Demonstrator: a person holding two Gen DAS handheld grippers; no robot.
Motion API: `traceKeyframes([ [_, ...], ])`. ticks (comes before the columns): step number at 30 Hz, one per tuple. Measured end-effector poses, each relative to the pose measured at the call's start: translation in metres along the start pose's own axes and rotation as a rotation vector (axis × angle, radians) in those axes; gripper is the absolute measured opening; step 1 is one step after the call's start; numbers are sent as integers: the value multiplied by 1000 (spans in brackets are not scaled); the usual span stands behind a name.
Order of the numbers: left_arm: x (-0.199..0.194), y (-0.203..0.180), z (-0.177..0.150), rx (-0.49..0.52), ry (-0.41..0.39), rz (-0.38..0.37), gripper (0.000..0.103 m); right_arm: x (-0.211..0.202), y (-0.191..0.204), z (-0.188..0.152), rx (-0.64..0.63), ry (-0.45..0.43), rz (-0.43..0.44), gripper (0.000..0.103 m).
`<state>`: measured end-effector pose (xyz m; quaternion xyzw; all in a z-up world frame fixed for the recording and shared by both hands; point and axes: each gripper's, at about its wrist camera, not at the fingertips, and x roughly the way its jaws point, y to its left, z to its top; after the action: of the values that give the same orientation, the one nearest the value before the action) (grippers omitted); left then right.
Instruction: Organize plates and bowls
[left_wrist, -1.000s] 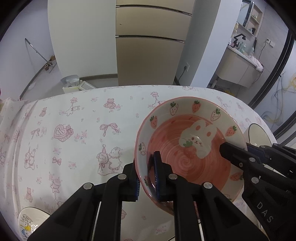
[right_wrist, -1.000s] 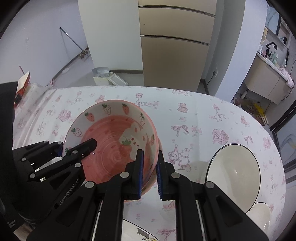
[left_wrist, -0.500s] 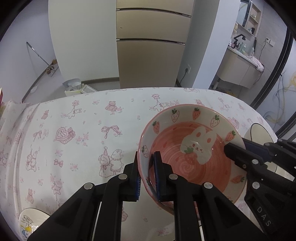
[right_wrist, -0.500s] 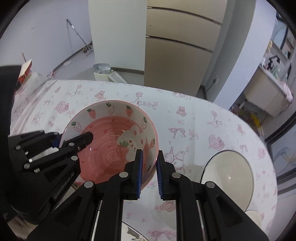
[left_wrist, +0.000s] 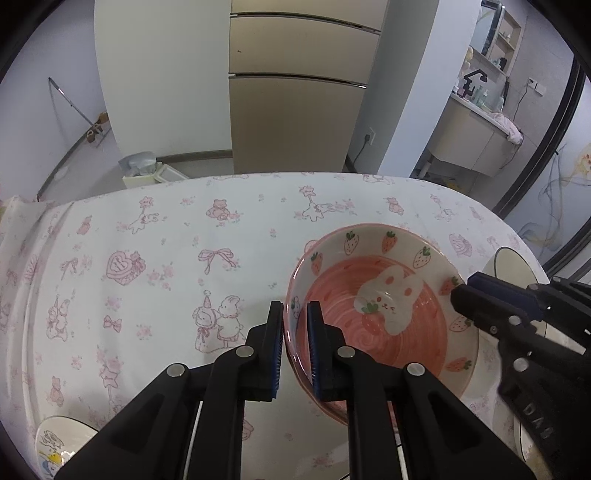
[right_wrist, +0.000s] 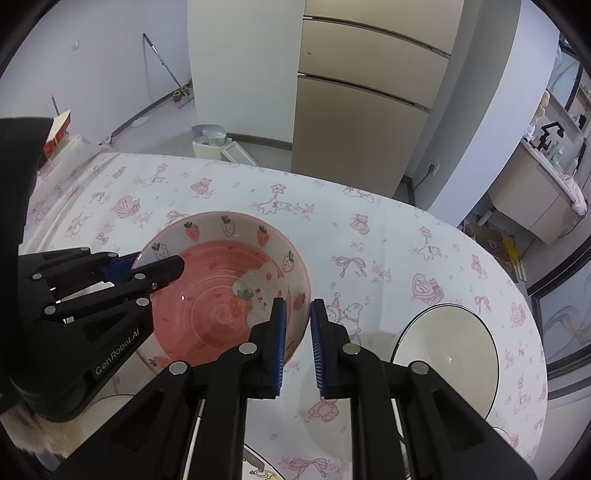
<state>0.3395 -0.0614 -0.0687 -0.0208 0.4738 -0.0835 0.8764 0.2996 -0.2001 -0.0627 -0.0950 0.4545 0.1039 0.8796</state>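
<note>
Now L tongs (left_wrist: 295, 325) & R tongs (right_wrist: 297, 325) clamp pink bowl (left_wrist: 384, 321) rim.

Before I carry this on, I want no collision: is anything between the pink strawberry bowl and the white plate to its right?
Nothing visible does. The pink strawberry bowl is clamped at opposite rims by the left gripper and right gripper. Only patterned tablecloth lies between it and the white plate.
</note>
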Motion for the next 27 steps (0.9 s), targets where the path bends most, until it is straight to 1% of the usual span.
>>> traceKeyframes([
  [2,-5,1,2,10,-13,6,13,-7,-2,1,13,-17,20,13],
  [7,-30,9,7,-18,-71,-10,14,-29,-13,4,50,-68,16,14],
  [9,-47,10,9,-24,-109,-24,14,-37,-21,6,89,-85,23,24],
  [11,-63,9,12,-19,-148,-31,14,-48,-30,7,120,-118,17,26],
  [13,-80,7,15,-13,-178,-55,14,-61,-40,8,150,-147,1,27],
  [15,-98,1,19,-8,-209,-75,15,-75,-52,8,192,-174,-24,31],
  [16,-107,-5,21,1,-230,-76,16,-82,-58,9,206,-187,-38,31],
  [18,-125,-18,27,14,-268,-64,23,-101,-70,10,225,-227,-67,31],
  [21,-151,-45,39,41,-312,-77,25,-135,-89,11,259,-288,-98,31],
  [24,-183,-72,52,39,-365,-145,26,-169,-108,3,294,-357,-137,36],
  [26,-209,-95,58,41,-415,-188,28,-183,-120,-5,330,-393,-154,37],
  [27,-217,-103,60,43,-432,-198,30,-186,-125,-11,355,-399,-161,38],
])
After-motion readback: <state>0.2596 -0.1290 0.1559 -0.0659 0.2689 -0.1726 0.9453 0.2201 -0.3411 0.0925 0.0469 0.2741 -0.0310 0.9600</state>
